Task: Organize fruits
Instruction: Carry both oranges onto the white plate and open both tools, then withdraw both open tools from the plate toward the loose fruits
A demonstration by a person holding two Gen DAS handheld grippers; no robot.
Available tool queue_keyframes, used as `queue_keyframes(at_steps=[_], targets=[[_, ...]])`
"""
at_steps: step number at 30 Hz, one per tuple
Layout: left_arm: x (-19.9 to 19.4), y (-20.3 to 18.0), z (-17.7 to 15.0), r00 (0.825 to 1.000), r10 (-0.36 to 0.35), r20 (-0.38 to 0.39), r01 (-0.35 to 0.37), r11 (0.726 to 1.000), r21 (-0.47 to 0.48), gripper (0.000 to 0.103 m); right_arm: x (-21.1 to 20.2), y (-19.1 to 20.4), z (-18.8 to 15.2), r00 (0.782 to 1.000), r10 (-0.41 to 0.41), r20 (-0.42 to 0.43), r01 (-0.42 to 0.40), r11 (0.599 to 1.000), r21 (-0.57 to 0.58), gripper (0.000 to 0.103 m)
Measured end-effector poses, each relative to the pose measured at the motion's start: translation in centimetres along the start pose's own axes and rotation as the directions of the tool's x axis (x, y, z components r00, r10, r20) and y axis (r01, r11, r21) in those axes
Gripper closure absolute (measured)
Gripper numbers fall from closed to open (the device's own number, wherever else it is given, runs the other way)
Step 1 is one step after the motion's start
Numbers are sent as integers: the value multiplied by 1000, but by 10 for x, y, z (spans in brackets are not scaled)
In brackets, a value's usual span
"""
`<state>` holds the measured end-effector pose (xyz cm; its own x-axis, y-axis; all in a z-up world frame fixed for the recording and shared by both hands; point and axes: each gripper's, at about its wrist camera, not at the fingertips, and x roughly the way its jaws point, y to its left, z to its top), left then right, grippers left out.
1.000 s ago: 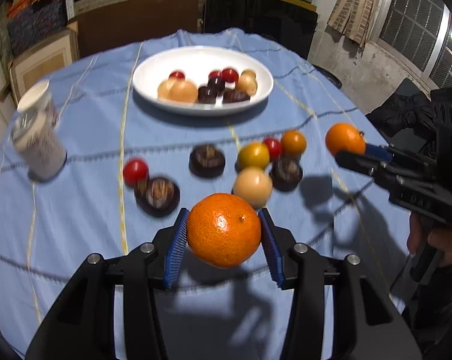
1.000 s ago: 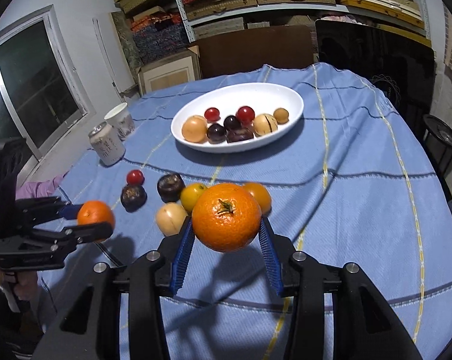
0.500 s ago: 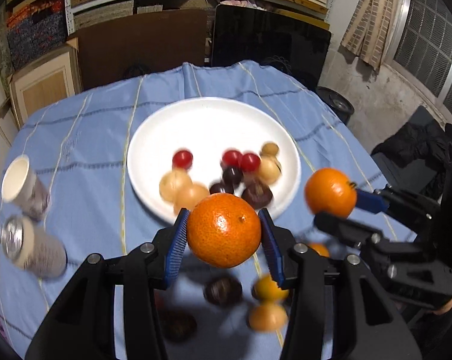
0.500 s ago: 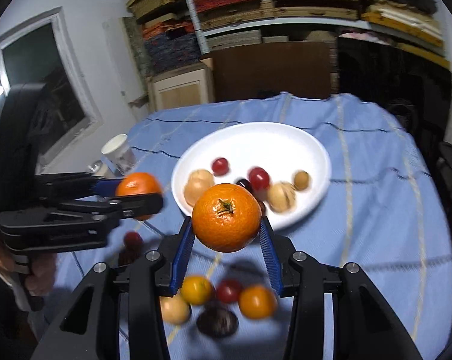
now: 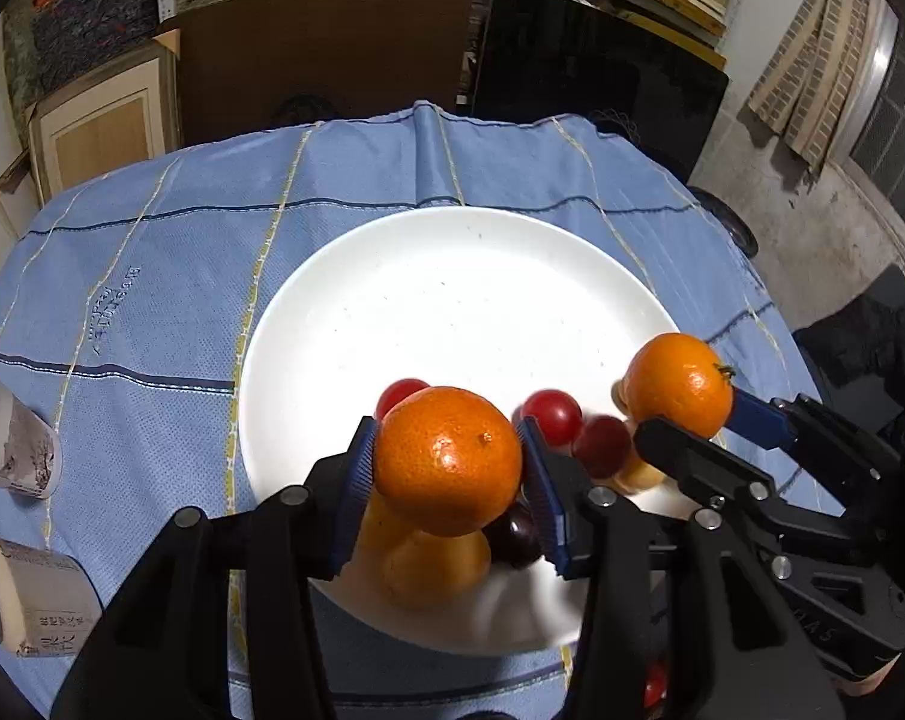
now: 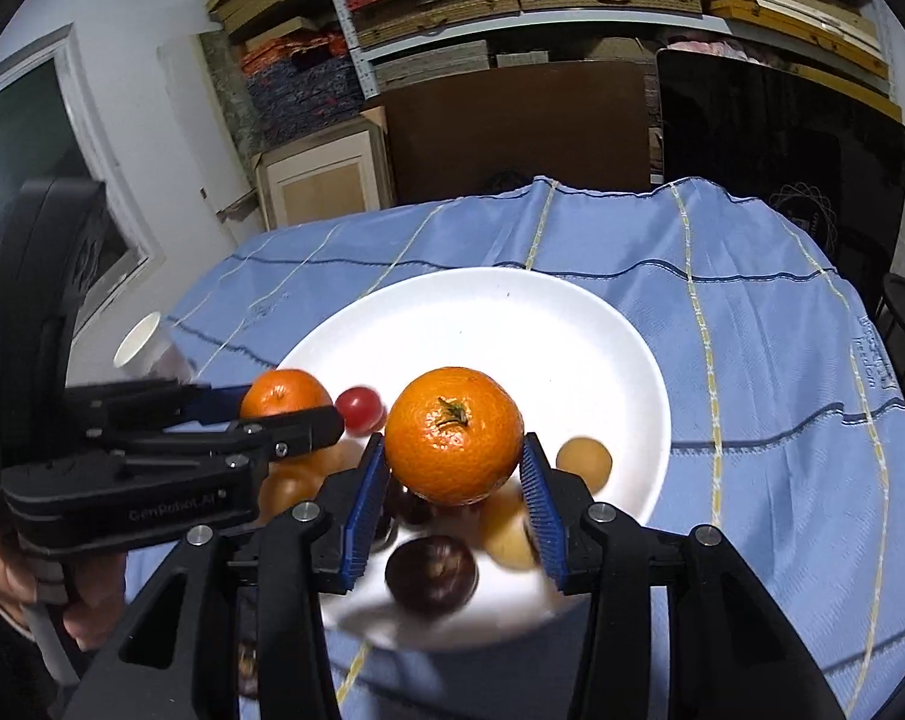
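My left gripper (image 5: 446,429) hangs over the near part of the white plate (image 5: 452,300). An orange (image 5: 446,462) sits between its blue pads, which still touch it as the jaws begin opening. The right gripper (image 6: 454,447) is over the same plate (image 6: 512,330) with a second orange (image 6: 454,432), stem up, and its jaws are also opening with the pads still on the fruit. Each view shows the other gripper alongside: the right gripper (image 5: 707,423) with its orange (image 5: 677,384), the left gripper (image 6: 284,408) with its orange (image 6: 281,393). Small red (image 5: 551,414), dark (image 6: 431,573) and tan (image 6: 584,459) fruits lie under both.
A paper cup (image 5: 8,444) and a can (image 5: 26,600) stand on the blue cloth at the left. One red fruit (image 5: 656,684) lies on the cloth before the plate. A brown board, a black panel and shelves rise behind the table. A hand (image 6: 86,600) grips the left tool.
Both grippers travelled forward from above the loose fruits on the cloth to above the plate, each still carrying its orange. The plate now fills the middle of both views.
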<state>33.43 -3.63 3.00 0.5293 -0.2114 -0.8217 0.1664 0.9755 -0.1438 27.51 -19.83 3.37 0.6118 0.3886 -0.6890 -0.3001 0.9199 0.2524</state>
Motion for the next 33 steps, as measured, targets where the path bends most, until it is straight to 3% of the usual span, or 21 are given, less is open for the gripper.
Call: queue_keyframes(at_steps=[1, 2, 4, 6, 9, 16, 20, 28, 33], targets=[[0, 1, 1, 1000, -6, 11, 6, 1000, -9, 41, 1, -2, 1, 1000, 8, 6, -8, 1000, 18, 45], [-3, 3, 2, 999, 14, 43, -13, 1000, -25, 31, 0, -4, 1, 1000, 5, 20, -5, 999, 32, 42], [-11, 6, 3, 995, 26, 92, -22, 999, -44, 21, -4, -7, 1, 999, -1, 43, -1, 999, 43, 39], [-18, 8, 4, 994, 11, 105, -6, 999, -46, 21, -7, -8, 0, 999, -5, 44, 2, 999, 55, 39], [-28, 8, -2, 994, 3, 108, 3, 999, -53, 21, -15, -9, -6, 999, 6, 42, -9, 997, 76, 30], [-50, 8, -33, 994, 24, 108, -19, 999, -42, 19, -43, -3, -33, 999, 16, 36, -19, 997, 71, 30], [-70, 7, -59, 991, 43, 127, -40, 999, -26, 13, -61, 4, -55, 999, 26, 38, -29, 997, 77, 29], [-108, 6, -119, 984, 62, 164, -65, 998, 13, 13, -99, 15, -100, 998, 27, 52, -30, 997, 67, 29], [-117, 6, -150, 988, 58, 146, -62, 998, 19, 13, -114, 16, -128, 999, 24, 22, -26, 996, 87, 29]])
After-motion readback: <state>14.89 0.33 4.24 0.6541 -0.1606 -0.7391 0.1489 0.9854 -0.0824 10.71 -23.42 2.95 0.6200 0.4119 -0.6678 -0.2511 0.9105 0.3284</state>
